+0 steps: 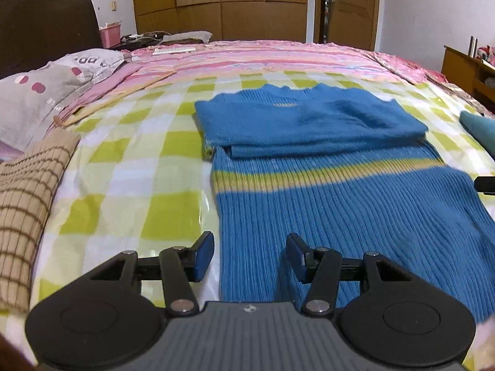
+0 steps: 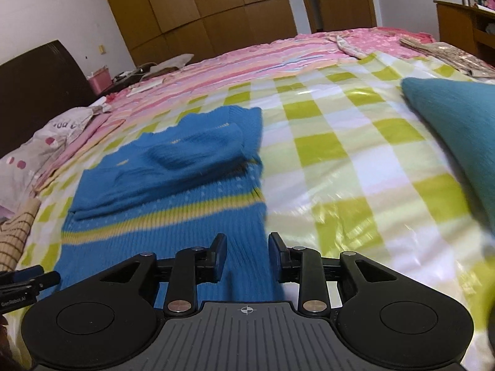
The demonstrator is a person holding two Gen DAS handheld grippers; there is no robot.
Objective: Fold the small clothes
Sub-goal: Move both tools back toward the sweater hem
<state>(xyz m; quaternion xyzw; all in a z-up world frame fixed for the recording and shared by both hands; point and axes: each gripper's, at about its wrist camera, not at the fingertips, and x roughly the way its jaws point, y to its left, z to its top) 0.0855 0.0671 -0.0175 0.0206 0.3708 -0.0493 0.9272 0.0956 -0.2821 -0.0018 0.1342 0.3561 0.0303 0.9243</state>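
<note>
Left wrist view showed the blue sweater [image 1: 324, 185] ahead of the left hand-held gripper [image 1: 250, 256], sleeves already folded across; both grippers were released. By my reckoning, the right hand-held gripper [image 2: 247, 253] straddled the hem corner; the lengthwise fold remained.

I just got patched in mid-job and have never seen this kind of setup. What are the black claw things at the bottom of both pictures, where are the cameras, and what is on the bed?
There is no robot arm: a person holds a two-finger gripper in each hand, and each carries a fisheye camera looking forward along its fingers. One picture comes from the left gripper, the other from the right gripper. Both are open and hold nothing. On the green checked sheet lies a blue sweater with a yellow stripe; its sleeves are already folded across the chest. Each gripper hovers at one near corner of its hem. A teal garment lies to the right, a plaid cloth to the left.
</note>
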